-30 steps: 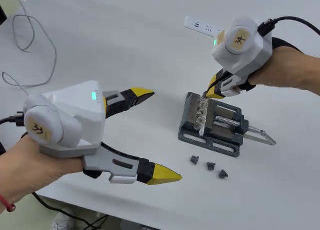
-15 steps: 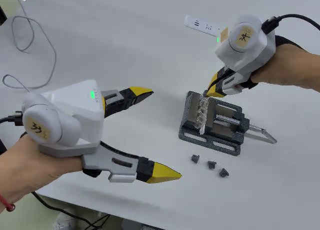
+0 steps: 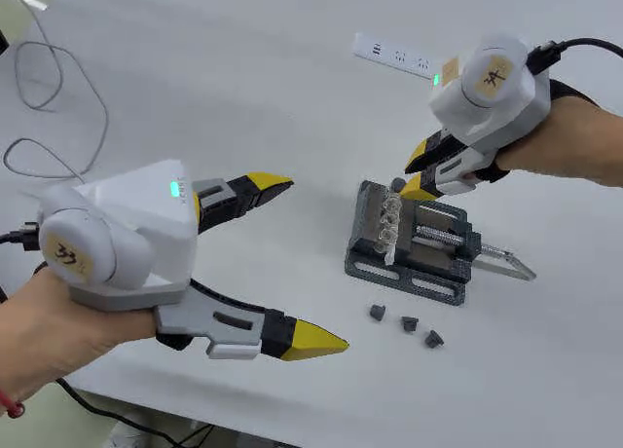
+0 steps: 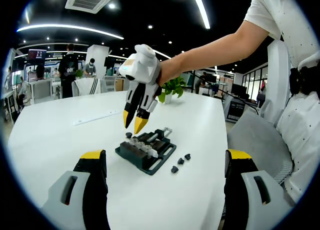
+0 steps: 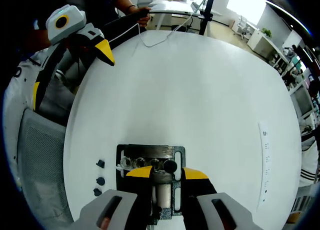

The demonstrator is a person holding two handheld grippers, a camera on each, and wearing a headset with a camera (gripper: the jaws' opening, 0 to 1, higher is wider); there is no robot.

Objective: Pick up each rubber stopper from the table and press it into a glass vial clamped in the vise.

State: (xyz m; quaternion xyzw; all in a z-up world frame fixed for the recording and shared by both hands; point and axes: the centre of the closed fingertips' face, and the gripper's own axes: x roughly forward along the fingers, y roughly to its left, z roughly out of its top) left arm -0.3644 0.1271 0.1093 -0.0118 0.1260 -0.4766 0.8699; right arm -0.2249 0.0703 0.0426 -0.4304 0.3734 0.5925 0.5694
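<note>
A dark vise (image 3: pixel 438 265) on the white table clamps a row of glass vials (image 3: pixel 385 226). A black stopper (image 3: pixel 397 185) sits in the far end vial, also seen in the right gripper view as the stopper (image 5: pixel 170 166). My right gripper (image 3: pixel 415 171) hovers just over it, open, its jaws either side of the stopper and slightly above. Three loose stoppers (image 3: pixel 408 323) lie in a line on the table in front of the vise, and appear again as stoppers (image 5: pixel 100 180). My left gripper (image 3: pixel 297 263) is held wide open and empty, well to the left of the vise (image 4: pixel 146 151).
A white power strip (image 3: pixel 387 50) lies on the table beyond the vise. A grey cable (image 3: pixel 39 97) loops at the far left. The table's near edge runs just below my left gripper. A chair (image 4: pixel 260 140) stands beside the table.
My right gripper has opened and risen a little, leaving the black stopper on the far vial. The left gripper has stayed wide open; the camera shifted slightly.
</note>
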